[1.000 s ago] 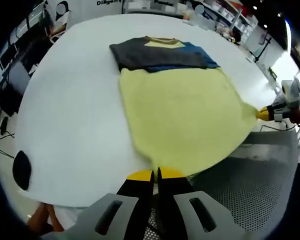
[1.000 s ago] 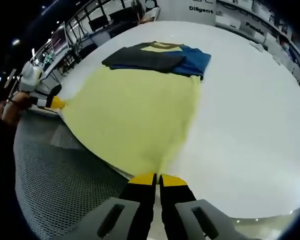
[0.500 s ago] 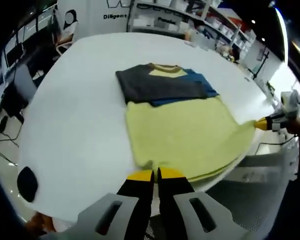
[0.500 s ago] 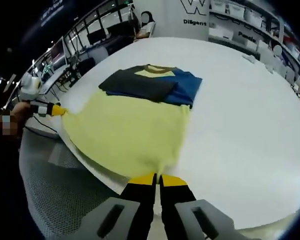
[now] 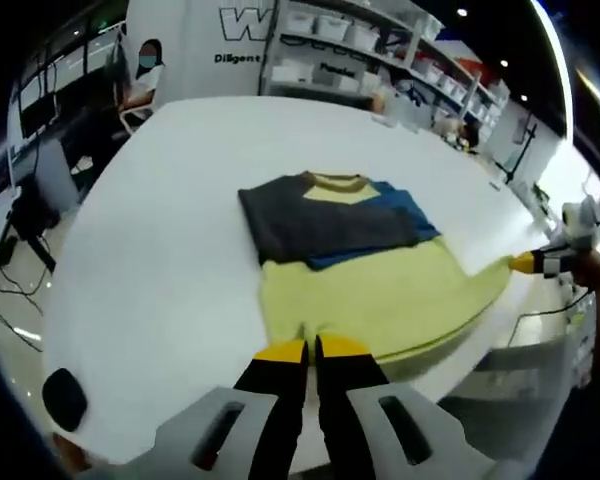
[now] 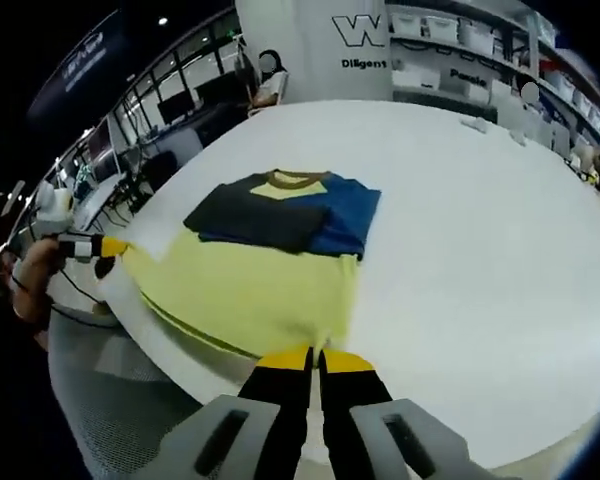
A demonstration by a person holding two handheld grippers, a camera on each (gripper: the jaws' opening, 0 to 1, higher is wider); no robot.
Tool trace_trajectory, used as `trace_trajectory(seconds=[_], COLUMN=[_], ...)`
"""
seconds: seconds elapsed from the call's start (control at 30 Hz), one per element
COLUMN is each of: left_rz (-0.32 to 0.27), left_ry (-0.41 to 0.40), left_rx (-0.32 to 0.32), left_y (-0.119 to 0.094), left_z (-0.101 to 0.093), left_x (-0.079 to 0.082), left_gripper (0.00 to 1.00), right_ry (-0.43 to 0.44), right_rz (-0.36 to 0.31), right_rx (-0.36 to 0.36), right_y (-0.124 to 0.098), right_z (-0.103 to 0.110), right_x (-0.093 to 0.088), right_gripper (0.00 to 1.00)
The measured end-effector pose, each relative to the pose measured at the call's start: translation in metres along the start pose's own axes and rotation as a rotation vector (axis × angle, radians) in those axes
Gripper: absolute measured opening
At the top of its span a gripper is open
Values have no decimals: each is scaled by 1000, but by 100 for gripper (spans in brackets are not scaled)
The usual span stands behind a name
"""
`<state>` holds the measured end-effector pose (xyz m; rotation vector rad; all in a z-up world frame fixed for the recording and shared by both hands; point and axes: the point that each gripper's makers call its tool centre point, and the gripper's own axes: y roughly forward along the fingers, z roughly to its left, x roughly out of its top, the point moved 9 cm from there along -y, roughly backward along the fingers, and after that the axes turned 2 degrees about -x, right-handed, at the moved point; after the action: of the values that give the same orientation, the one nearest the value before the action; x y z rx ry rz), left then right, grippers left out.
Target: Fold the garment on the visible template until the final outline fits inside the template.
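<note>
Both grippers have lifted the yellow hem of the shirt [image 5: 365,290] toward the collar at 12 o'clock on the counter [image 5: 160,230]. Left gripper [image 5: 311,349] and right gripper [image 6: 315,359] each pinch a corner, fingers narrow. Keep both corners level, lay them evenly.

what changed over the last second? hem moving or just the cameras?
Both grippers, left and right, stayed shut on the yellow hem and carried it up and toward the collar, so the yellow panel looks shorter and now shows a doubled edge over the table rim. The cameras rose too. The folded dark and blue sleeves kept their place.
</note>
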<state>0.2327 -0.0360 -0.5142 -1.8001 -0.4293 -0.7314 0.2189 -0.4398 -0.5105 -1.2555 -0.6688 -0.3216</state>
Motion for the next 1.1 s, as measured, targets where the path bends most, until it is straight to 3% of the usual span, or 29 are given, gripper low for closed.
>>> trace_trajectory(seconds=[0.4,0.97,1.1], left_rz=[-69,-131,-145], left_ry=[-9,-16,-9], left_rx=[15,-1,4], left_y=[11,37,46], left_z=[9,22,24], left_x=[32,82,93], left_gripper=[5,5,5], right_ry=[32,-2,-11], right_rz=[-65,-86,-80], right_rx=[-18,-40,-75], right_y=[11,32,41], right_z=[-5,-18,-23], right_x=[37,82,93], right_gripper=[0,0,0])
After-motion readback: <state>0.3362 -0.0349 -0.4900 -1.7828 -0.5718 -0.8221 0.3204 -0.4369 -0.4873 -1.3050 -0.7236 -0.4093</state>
